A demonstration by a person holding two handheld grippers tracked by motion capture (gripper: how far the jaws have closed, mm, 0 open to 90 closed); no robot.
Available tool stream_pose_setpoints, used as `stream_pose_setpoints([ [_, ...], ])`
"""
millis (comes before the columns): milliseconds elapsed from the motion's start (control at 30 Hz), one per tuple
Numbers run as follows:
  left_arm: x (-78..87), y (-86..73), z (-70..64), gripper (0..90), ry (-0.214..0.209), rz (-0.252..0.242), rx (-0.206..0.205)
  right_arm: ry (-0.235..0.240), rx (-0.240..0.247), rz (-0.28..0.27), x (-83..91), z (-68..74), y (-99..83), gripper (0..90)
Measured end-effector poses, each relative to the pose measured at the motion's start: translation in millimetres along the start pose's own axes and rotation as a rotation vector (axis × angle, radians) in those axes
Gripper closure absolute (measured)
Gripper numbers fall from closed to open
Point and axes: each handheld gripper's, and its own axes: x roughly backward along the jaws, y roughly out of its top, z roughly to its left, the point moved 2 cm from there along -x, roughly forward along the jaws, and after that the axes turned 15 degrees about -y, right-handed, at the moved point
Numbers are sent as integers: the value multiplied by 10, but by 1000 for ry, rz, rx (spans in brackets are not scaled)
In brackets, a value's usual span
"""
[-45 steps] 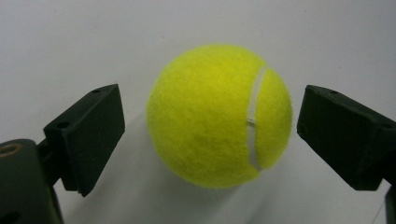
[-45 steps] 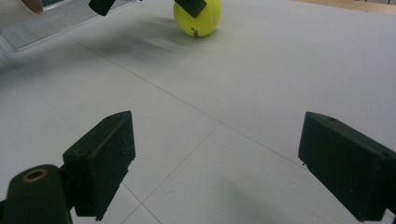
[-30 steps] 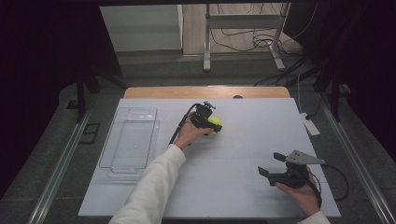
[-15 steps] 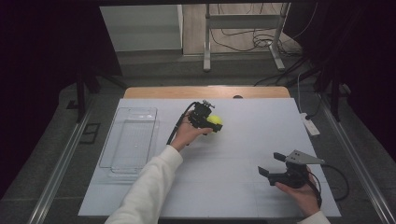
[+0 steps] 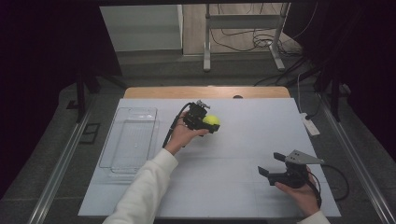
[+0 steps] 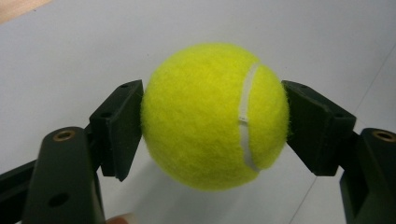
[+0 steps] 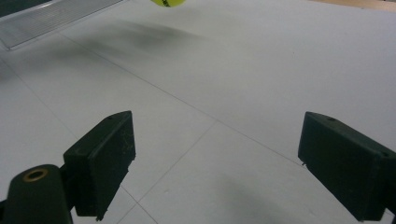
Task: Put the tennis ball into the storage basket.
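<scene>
A yellow tennis ball [image 5: 211, 120] is clamped between the two black jaws of my left gripper [image 5: 208, 123], held just above the white table toward its far middle. In the left gripper view the tennis ball [image 6: 215, 115] sits squarely between the pads [image 6: 120, 128], its white seam facing right, with a shadow on the table below. My right gripper [image 5: 272, 166] hovers low over the near right of the table, jaws wide apart with nothing between them. In the right gripper view my right gripper [image 7: 215, 163] faces bare table, and the ball's underside [image 7: 168, 2] peeks in at the top edge.
A clear plastic tray [image 5: 127, 140] lies on the left side of the white table top [image 5: 243, 144]; its corner [image 7: 42, 21] appears in the right gripper view. A white power strip [image 5: 311, 125] sits at the right edge. Cables trail from both grippers.
The left gripper with the ball has shifted very slightly; the right gripper has stayed still and open.
</scene>
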Motion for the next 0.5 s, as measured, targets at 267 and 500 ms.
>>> stream_pose_setpoints([
  [267,88,-57,-54,269,-11,-23,-13,-1,-1,4,-8,-3,-3,116],
  [500,153,-88,-96,269,-10,-36,-24,-3,0,5,-5,0,-3,116],
])
